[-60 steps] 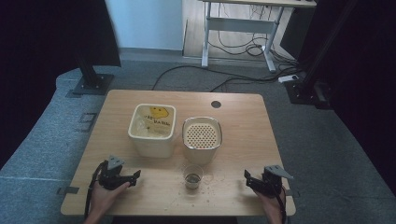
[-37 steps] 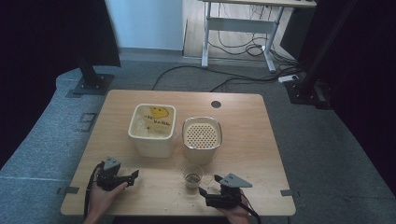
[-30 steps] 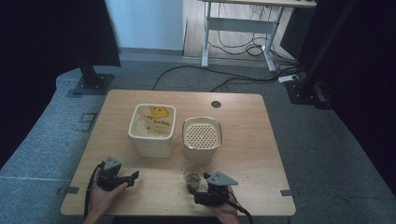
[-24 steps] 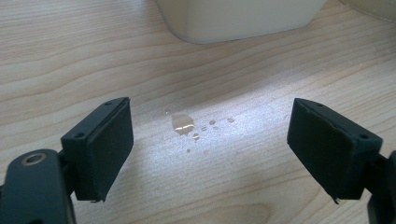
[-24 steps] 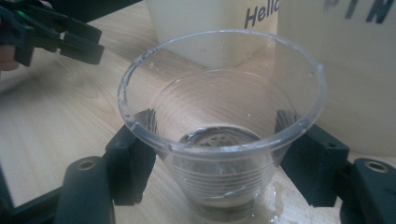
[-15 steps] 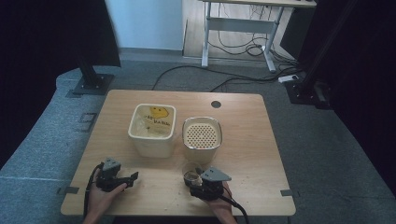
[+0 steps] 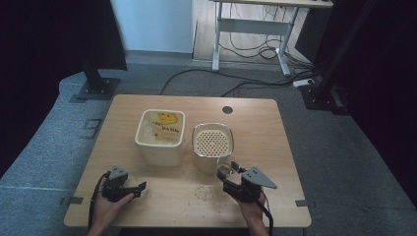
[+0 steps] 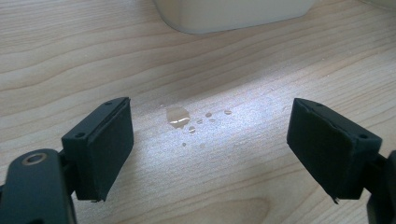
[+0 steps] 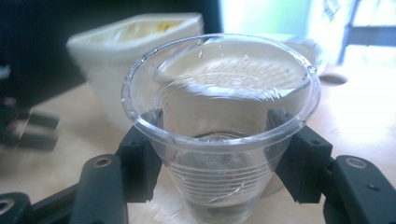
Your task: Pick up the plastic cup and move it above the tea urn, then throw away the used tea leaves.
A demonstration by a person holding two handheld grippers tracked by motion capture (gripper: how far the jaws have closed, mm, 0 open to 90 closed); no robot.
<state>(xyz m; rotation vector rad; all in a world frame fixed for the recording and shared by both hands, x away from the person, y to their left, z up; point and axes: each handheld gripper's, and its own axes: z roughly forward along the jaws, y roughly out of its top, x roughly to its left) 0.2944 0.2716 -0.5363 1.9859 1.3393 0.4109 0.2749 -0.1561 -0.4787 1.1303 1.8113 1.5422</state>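
Clear plastic cup (image 9: 219,140): I hold it clamped in right gripper (image 9: 219,154) fingers, near strainer (image 7: 212,142); contents indistinct. Left gripper (image 8: 210,144) fingers gape, empty, over droplets (image 8: 177,116) on desk (image 7: 255,128). Cup tiny from above.

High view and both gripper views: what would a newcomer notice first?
The clear plastic cup clamped in the right tool, near the table's front edge beside the perforated strainer. Next, the cream tub with a yellow smiley inside, left of the strainer. Water droplets lie between the open left tool jaws.
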